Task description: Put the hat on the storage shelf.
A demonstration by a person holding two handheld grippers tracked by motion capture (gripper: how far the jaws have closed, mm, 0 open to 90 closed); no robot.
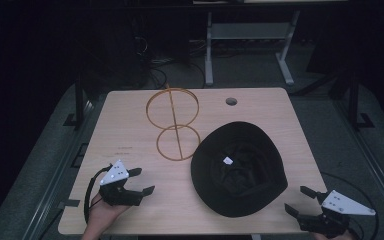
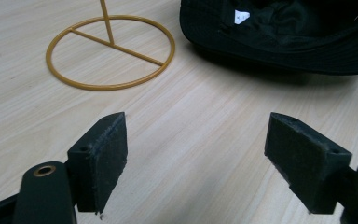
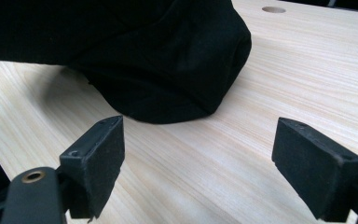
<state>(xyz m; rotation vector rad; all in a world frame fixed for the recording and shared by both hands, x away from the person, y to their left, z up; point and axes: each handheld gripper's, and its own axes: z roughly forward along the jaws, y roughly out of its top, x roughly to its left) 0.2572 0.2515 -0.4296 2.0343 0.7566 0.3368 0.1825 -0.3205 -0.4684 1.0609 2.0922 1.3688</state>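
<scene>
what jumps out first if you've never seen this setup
A black hat lies upside down on the right half of the wooden table, a small white label showing inside. Left of it stands a gold wire stand with two rings. Near the front edge, the left gripper and right gripper wait open, holding nothing.

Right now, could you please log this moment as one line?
left gripper: open, empty | right gripper: open, empty | black hat: upturned on table | gold wire stand: untouched

Left gripper (image 1: 141, 181) sits at 7 o'clock, jaws spread wide and empty – right gripper (image 1: 300, 199) at 5 o'clock, likewise agape
</scene>
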